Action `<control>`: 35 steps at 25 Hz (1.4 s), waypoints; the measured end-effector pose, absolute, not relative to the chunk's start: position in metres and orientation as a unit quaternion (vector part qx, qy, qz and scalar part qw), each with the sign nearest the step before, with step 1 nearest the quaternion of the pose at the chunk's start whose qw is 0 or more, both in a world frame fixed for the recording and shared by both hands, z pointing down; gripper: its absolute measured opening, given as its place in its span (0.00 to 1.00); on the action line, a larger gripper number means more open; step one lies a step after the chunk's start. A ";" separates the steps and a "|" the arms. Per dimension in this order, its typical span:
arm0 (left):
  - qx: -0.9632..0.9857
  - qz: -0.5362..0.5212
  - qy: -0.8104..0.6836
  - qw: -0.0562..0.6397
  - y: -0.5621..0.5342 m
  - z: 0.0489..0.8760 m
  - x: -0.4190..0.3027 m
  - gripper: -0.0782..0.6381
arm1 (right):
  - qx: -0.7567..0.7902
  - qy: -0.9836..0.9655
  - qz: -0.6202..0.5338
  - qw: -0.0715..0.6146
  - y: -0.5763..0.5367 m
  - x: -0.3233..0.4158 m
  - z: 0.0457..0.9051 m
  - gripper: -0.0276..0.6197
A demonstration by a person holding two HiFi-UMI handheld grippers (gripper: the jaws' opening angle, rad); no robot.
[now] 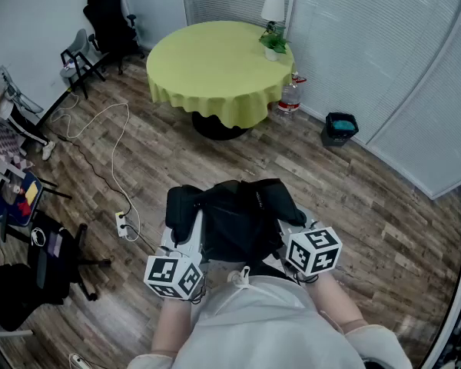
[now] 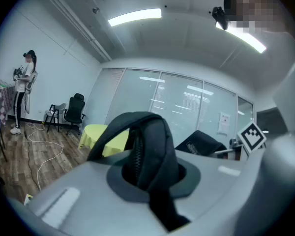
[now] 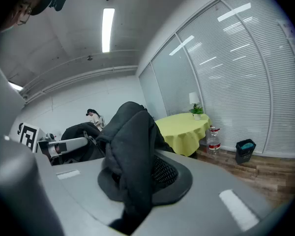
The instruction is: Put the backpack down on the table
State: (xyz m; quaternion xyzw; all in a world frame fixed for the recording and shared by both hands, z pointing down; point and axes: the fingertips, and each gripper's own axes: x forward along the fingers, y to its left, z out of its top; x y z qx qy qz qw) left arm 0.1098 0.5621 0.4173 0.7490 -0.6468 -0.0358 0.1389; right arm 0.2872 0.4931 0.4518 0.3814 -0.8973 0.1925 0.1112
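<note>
A black backpack (image 1: 234, 217) hangs in front of me above the wooden floor, held up between both grippers. My left gripper (image 1: 187, 239) is shut on a black zippered strap (image 2: 148, 154) of the backpack, which bulges up from its jaws. My right gripper (image 1: 289, 233) is shut on a padded black strap (image 3: 132, 149) on the other side. The round table (image 1: 207, 71) with a yellow-green cloth stands well ahead of me, some way past the backpack, and it also shows as a yellow table (image 2: 94, 132) in the left gripper view and behind the strap as the table (image 3: 184, 126) in the right gripper view.
A white lamp (image 1: 273, 8) and a potted plant (image 1: 273, 44) stand on the table's far right edge. A water bottle (image 1: 290, 97) and a dark bin (image 1: 340, 127) sit on the floor by the window. Office chairs (image 1: 107, 18), a cable with a power strip (image 1: 123, 223) and a standing person (image 2: 24, 90) are at the left.
</note>
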 end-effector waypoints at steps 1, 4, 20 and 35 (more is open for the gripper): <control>0.748 -0.036 -0.648 0.139 0.564 0.418 0.107 0.16 | 0.381 -0.897 0.193 0.112 0.494 0.285 0.452 0.09; 0.747 -0.036 -0.649 0.142 0.568 0.419 0.102 0.16 | 0.380 -0.897 0.194 0.114 0.498 0.279 0.453 0.09; 0.741 -0.019 -0.650 0.170 0.562 0.443 0.083 0.16 | 0.363 -0.893 0.230 0.132 0.491 0.258 0.480 0.09; 0.707 -0.027 -0.686 0.170 0.392 0.438 0.047 0.16 | 0.314 -0.911 0.233 0.129 0.303 0.216 0.478 0.09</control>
